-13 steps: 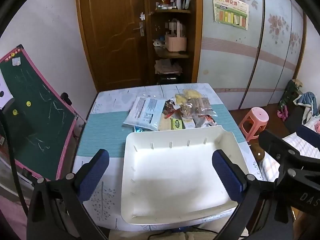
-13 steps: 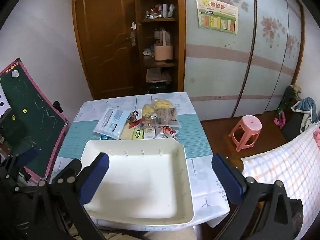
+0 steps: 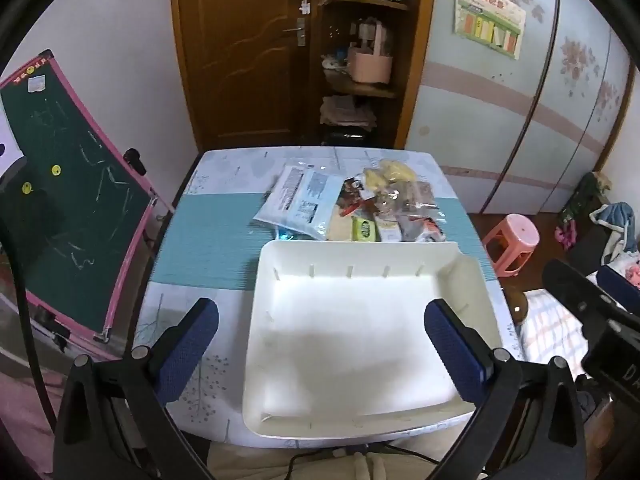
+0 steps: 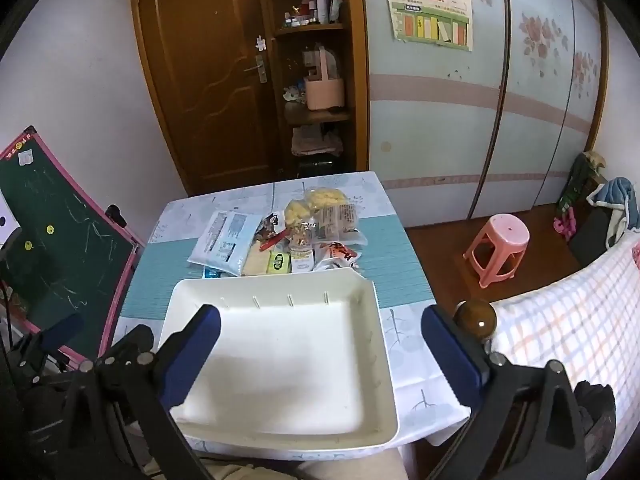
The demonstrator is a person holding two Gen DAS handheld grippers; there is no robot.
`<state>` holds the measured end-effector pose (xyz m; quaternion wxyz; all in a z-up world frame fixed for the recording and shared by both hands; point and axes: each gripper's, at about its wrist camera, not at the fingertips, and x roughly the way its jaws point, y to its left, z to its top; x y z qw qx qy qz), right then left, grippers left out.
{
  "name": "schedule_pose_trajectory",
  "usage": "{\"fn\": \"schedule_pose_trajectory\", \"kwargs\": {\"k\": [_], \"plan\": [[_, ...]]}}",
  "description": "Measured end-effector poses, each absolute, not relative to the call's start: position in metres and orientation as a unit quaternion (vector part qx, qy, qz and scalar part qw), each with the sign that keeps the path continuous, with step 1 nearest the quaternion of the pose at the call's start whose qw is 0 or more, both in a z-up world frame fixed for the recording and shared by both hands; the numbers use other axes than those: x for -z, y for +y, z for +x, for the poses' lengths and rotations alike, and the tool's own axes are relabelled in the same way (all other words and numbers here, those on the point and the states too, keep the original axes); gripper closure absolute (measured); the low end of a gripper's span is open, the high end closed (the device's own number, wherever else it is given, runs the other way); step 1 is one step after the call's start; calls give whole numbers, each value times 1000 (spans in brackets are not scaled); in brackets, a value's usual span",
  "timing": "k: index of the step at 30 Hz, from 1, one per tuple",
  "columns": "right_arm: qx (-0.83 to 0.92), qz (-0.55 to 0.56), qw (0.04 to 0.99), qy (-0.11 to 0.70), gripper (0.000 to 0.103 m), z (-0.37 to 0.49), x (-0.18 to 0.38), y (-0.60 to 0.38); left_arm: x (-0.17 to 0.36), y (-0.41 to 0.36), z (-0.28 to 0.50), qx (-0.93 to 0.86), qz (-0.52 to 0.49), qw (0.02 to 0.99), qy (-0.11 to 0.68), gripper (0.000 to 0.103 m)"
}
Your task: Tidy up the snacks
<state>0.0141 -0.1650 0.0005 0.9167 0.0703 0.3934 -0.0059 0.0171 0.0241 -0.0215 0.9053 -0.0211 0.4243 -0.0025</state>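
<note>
Now both grippers hang above the near edge of the table [image 3: 208, 216], each with its 2 blue fingers spread wide and nothing between them. Under the left gripper [image 3: 320, 344] sits a white bin [image 3: 360, 256], close to the near edge and toward the right side; it has nothing in it. From the right wrist view, the right gripper [image 4: 320, 350] frames the bin's right half [image 4: 382, 344], and the left gripper [image 4: 60, 334] shows at the lower left.

Just past the bin's far wall, near the middle of the table, lies the pile of snacks [image 3: 360, 208]. A pale blue bag [image 3: 300, 202] makes up its left side, a yellow bag [image 3: 386, 172] its far side, and a small green pack [image 3: 364, 230] lies touching or almost touching the bin wall. A red and white pack [image 4: 336, 252] sits at the pile's right, by the bin's far right corner.

A pink stool [image 4: 498, 246] stands on the floor, right of the table.
</note>
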Motion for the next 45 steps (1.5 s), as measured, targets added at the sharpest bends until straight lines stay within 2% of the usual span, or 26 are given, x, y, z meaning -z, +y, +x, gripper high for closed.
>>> {"fn": "schedule_pose_trajectory", "kwargs": {"k": [45], "plan": [[-32, 70, 901, 428, 5, 35, 26, -152, 31, 41, 31, -11, -18, 901, 434, 1]]}}
